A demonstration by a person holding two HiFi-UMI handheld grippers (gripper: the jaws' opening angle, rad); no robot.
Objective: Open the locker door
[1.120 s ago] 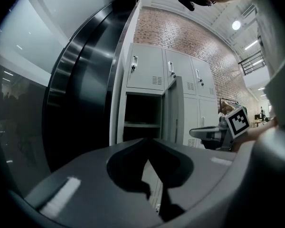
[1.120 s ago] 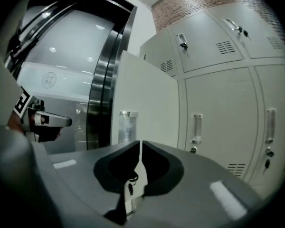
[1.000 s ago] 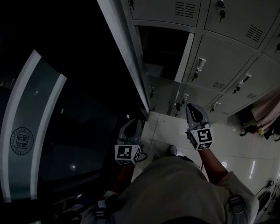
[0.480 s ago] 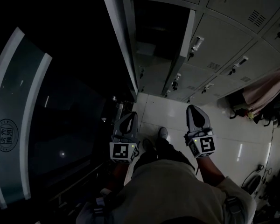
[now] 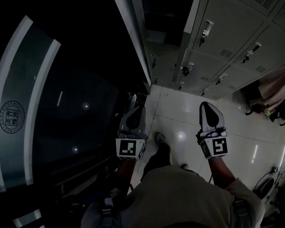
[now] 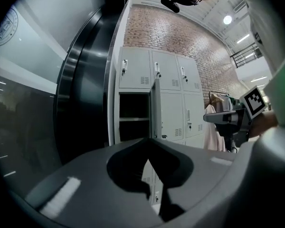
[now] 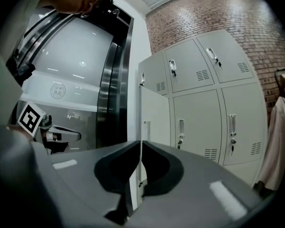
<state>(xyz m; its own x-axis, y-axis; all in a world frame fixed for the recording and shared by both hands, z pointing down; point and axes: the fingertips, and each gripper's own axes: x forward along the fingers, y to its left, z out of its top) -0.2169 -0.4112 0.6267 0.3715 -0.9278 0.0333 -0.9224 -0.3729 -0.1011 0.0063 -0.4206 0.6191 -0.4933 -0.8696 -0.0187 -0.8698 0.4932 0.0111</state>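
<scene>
A grey locker bank (image 5: 228, 37) fills the top of the head view. One door (image 5: 192, 23) stands swung out, edge-on, beside its dark open compartment (image 5: 162, 11). In the left gripper view the same door (image 6: 156, 109) and compartment (image 6: 133, 112) lie straight ahead, well beyond the jaws. My left gripper (image 5: 136, 110) is held low over the floor, shut and empty, with tips meeting (image 6: 149, 147). At the same height, my right gripper (image 5: 205, 105) is shut with nothing in it (image 7: 139, 144). The door's edge (image 7: 141, 127) lines up behind its tips, at a distance.
A dark glass wall with white curved bands (image 5: 35, 99) runs along the left. White glossy floor tiles (image 5: 185, 122) lie below the lockers. Clothes (image 5: 275, 87) hang at the right beside the lockers. The person's shoe (image 5: 159, 137) shows between the grippers. Cables (image 5: 270, 175) lie at the lower right.
The lockers have slid toward the top of the head view and look farther off. Both grippers stay low and shut, away from the door, which stays open.
</scene>
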